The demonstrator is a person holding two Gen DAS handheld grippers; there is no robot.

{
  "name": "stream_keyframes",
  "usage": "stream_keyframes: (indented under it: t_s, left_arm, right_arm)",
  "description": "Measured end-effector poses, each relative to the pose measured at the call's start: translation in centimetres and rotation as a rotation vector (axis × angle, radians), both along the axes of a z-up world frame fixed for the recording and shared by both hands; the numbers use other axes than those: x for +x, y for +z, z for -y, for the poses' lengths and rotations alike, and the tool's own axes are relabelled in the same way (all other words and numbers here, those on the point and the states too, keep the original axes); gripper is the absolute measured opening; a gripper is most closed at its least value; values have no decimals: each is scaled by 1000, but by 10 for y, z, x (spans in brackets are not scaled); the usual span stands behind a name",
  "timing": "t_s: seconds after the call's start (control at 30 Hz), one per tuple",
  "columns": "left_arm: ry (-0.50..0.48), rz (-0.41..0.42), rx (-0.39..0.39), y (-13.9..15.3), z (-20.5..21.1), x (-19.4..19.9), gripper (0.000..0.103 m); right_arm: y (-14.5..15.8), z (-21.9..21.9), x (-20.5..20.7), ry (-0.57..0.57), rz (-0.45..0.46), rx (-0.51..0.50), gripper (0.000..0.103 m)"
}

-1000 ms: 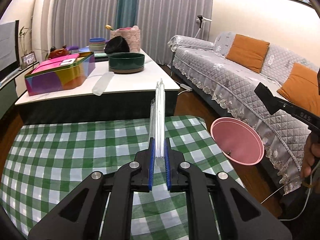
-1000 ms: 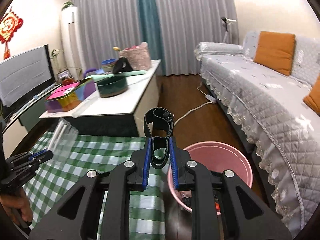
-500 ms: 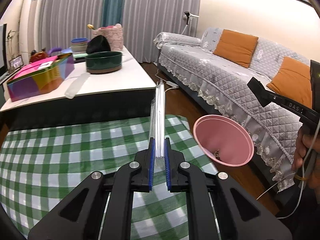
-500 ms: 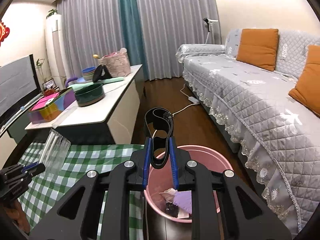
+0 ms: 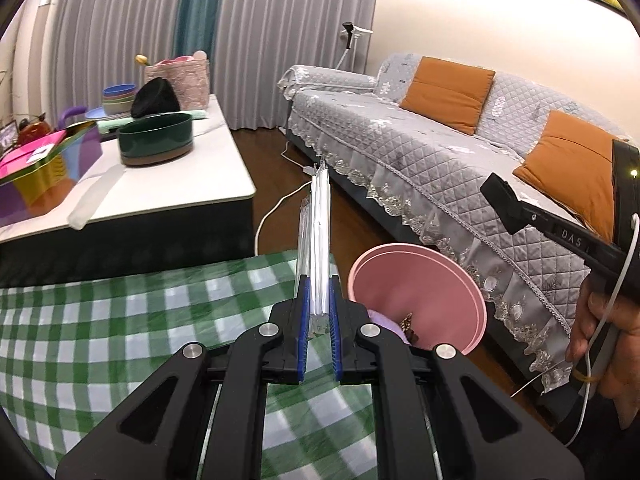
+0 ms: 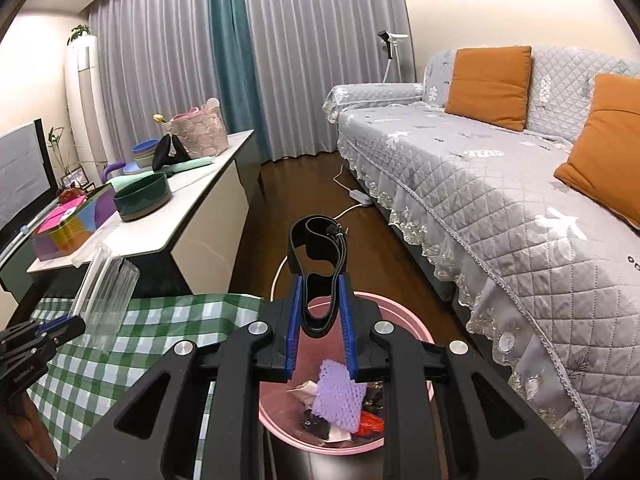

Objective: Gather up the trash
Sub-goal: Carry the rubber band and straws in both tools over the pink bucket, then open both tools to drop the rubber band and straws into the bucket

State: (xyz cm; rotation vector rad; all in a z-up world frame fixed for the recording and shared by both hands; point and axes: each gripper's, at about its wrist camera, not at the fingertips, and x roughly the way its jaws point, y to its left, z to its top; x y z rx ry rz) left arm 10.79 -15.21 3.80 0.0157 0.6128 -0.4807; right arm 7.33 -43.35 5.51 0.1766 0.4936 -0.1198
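Left gripper (image 5: 319, 312) pinches a clear plastic sleeve (image 5: 316, 240) by its near end, fingers pressed on it; its long axis runs straight away from the camera and upward, far tip toward the sofa (image 5: 420, 152) skirt. From the right wrist view the same sleeve (image 6: 108, 300) shows flat-on, tilted, over the green checked cloth (image 6: 160, 332), held by the left gripper (image 6: 60, 326) at the frame's left edge. Right gripper (image 6: 320, 320) pinches a black strap (image 6: 316, 264), fingers closed on its lower end; the loop stands up and away from the camera, a thin cord along its right side. Strap hangs directly above the pink bin (image 6: 420, 334), which stands on the floor just beside the cloth's edge. Bin (image 5: 420, 280) holds a purple mesh piece (image 6: 340, 392), white, red and dark scraps; most of the contents are hidden behind the gripper body, hard to tell apart. In the left view the right gripper is cut off by the frame edge, only a black finger (image 5: 508, 208) and a hand (image 5: 608, 332) showing; strap not seen there. White worktop (image 5: 216, 176) behind carries a green bowl (image 5: 156, 140) and a colourful box (image 5: 44, 168).
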Motion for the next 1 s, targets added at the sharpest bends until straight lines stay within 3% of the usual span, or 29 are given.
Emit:
stream_keyframes:
  t_s: [1.0]
  left_arm:
    - [-155, -73, -1, -33, 102, 48, 9]
  right_arm:
    - [-28, 27, 19, -57, -78, 19, 19]
